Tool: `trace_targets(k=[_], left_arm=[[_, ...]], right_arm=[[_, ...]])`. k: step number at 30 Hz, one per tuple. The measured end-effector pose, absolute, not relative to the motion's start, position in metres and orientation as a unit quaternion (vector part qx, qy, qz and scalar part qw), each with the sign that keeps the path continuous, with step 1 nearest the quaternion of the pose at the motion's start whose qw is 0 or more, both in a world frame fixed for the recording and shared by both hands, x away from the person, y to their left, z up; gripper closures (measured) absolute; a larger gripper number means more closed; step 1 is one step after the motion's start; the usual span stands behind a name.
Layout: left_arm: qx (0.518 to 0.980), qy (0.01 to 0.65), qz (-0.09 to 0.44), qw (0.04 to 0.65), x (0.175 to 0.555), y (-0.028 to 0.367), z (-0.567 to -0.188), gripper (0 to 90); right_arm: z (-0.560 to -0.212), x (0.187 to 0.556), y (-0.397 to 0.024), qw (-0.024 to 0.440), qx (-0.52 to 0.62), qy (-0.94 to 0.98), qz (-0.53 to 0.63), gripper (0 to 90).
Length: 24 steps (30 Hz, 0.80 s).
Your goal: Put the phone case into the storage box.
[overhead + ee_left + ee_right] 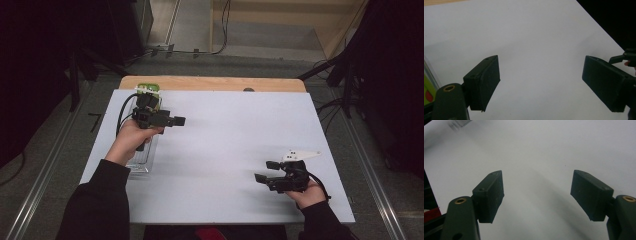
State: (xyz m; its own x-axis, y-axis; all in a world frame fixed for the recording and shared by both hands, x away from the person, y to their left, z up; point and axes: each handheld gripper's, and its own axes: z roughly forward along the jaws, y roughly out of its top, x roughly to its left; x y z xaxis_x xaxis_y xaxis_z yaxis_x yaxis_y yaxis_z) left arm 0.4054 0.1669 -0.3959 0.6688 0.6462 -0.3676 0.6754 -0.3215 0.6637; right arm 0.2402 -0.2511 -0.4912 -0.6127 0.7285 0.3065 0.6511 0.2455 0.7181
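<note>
Your left tool (176, 120) hovers over the far-left part of the white counter (225, 135), its jaws spread wide with nothing between them, and your left hand (131, 140) sits directly above a clear tray (142, 160) lying along the counter's left edge. That placement makes sense if the tray is what you mean to work with: the tool points across the bare surface toward the middle, so it reads as poised beside the tray, not gripping it. A green-and-white object (148, 90) shows at the far end, just behind the tool (too hidden by the tool to identify). Your right tool (265, 171) rests low near the front-right corner, well apart from the tray, jaws likewise gaping on empty counter; it looks parked out of the way, leaving the left side free. In the left gripper view, the two pads (486, 80) frame plain white counter. By count: two tools, both empty, one clear tray, one green-and-white object.
</note>
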Motion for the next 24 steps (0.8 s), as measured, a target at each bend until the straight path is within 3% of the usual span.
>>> trace_targets(k=[24], left_arm=[[0.821, 0.376, 0.002, 0.431, 0.364, 0.168, -0.424, 16.0]], right_arm=[[-0.491, 0.241, -0.250, 0.040, 0.437, 0.788, 0.431, 25.0]])
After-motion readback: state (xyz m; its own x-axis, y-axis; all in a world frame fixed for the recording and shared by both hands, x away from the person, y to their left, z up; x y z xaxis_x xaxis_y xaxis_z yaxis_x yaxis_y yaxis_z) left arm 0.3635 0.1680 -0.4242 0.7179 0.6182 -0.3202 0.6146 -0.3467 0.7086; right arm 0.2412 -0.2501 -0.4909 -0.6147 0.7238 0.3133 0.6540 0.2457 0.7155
